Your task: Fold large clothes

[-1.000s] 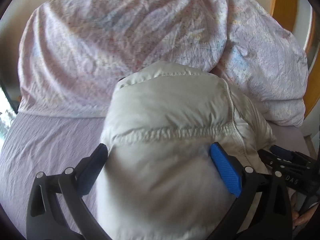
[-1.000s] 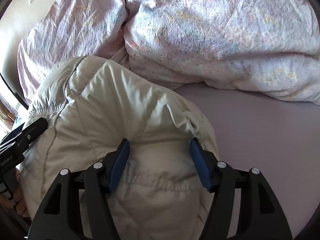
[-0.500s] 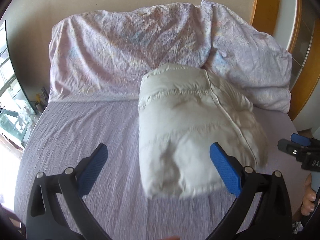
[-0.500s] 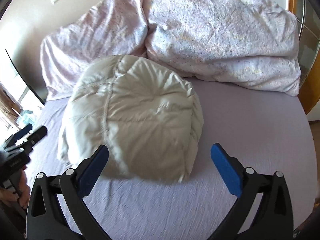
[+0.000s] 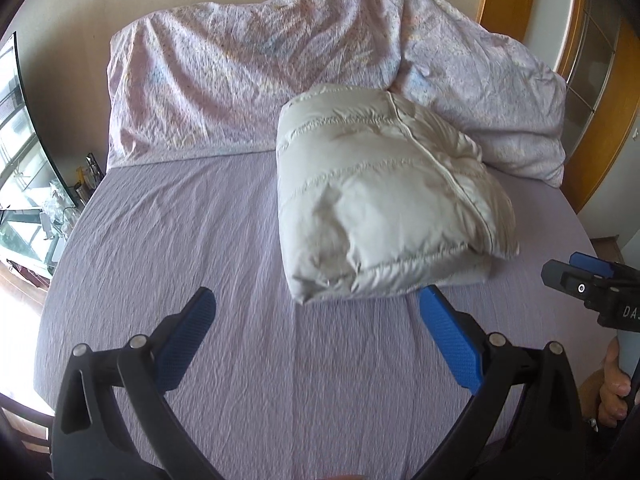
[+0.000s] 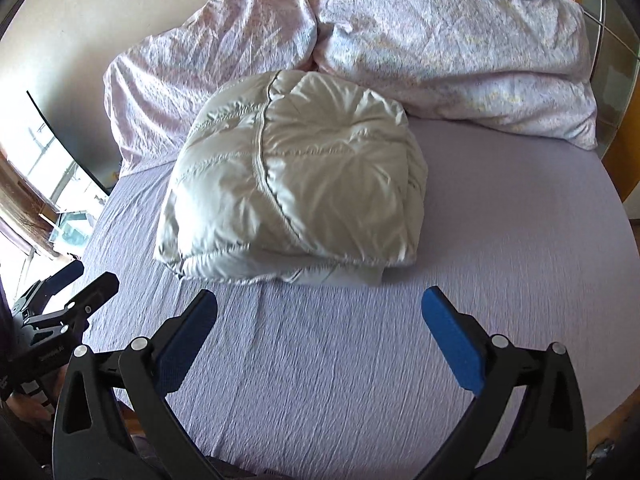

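Both grippers, left gripper (image 5: 316,340) and right gripper (image 6: 320,338), are spread wide, nothing held; folded jacket (image 6: 296,176) ahead is best left untouched.

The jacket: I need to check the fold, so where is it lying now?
In both wrist views the jacket lies folded on the bed, its far end against the pillows, beyond both open grippers.

Right gripper (image 5: 576,276) and the hand (image 5: 612,388) on it — cut by the frame edge — jacket (image 5: 384,200) underside hidden.
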The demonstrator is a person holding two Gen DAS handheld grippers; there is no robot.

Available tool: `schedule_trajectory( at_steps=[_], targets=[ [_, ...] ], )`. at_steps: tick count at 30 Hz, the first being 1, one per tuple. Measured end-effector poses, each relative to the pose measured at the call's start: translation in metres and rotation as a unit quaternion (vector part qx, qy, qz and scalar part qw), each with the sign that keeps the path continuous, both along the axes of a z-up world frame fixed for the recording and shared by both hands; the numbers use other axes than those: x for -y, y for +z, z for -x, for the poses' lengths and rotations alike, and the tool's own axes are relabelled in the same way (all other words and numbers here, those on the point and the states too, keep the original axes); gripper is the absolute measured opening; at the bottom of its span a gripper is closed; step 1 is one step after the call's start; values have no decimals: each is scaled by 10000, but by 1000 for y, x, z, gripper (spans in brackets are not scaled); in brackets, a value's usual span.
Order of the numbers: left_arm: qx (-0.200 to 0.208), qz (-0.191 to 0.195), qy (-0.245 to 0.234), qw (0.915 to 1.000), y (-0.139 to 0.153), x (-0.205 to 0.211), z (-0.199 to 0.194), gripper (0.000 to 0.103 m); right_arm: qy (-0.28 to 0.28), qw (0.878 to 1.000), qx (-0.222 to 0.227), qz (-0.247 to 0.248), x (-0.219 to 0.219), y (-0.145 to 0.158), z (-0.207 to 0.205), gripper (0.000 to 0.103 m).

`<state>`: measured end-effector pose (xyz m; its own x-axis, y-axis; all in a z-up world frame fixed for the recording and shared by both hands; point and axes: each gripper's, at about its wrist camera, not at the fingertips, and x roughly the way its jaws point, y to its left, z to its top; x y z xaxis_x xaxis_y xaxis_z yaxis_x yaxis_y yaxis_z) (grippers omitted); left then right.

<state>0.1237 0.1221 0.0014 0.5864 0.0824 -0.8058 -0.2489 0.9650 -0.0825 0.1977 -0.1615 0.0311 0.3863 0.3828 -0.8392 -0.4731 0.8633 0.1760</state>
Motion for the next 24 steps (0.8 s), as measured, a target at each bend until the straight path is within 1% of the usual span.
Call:
schedule_trajectory(
  at_steps=[7,24],
  targets=[
    [40,90,-7,10000,-3,2,10,101,1,9999,12,-118,0,-1,11,102],
    [285,242,-203,9991,2,6,12,101,12,9991,75,-410,2,4,19,102]
  ],
)
